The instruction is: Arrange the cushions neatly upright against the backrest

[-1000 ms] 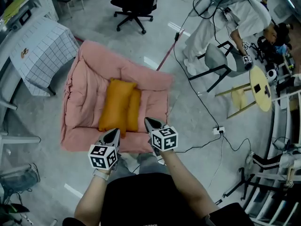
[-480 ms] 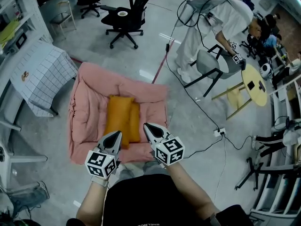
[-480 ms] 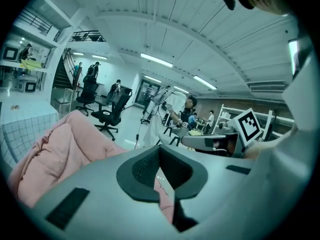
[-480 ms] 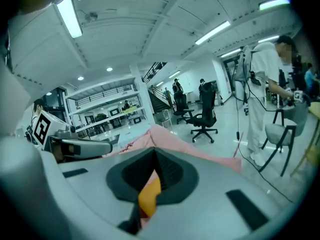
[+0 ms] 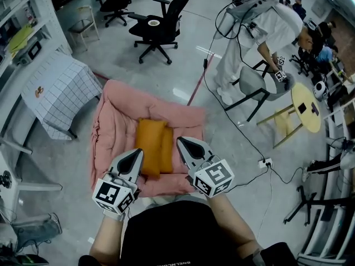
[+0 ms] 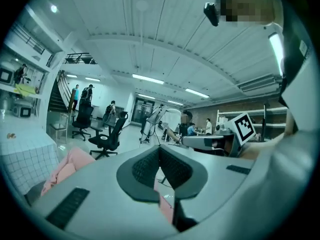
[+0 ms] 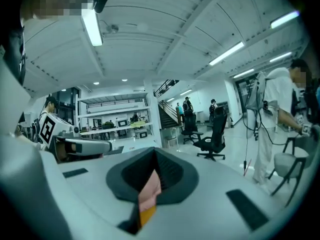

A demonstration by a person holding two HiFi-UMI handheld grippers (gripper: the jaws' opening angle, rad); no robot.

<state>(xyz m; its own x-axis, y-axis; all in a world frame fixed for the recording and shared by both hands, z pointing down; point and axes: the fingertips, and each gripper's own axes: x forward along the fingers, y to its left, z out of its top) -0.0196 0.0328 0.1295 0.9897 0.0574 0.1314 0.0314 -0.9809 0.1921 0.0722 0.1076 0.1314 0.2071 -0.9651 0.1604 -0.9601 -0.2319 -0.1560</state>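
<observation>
Jaws of left gripper (image 5: 136, 154) and right gripper (image 5: 181, 143) closed together, empty (both held level). Two orange cushions (image 5: 151, 144) lie flat on the pink sofa (image 5: 119, 115).

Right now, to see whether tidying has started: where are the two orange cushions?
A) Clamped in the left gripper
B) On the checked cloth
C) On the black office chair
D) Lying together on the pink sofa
D: the orange cushions lie side by side in the middle of the pink sofa, while the left gripper and right gripper hover above, shut on nothing.
</observation>
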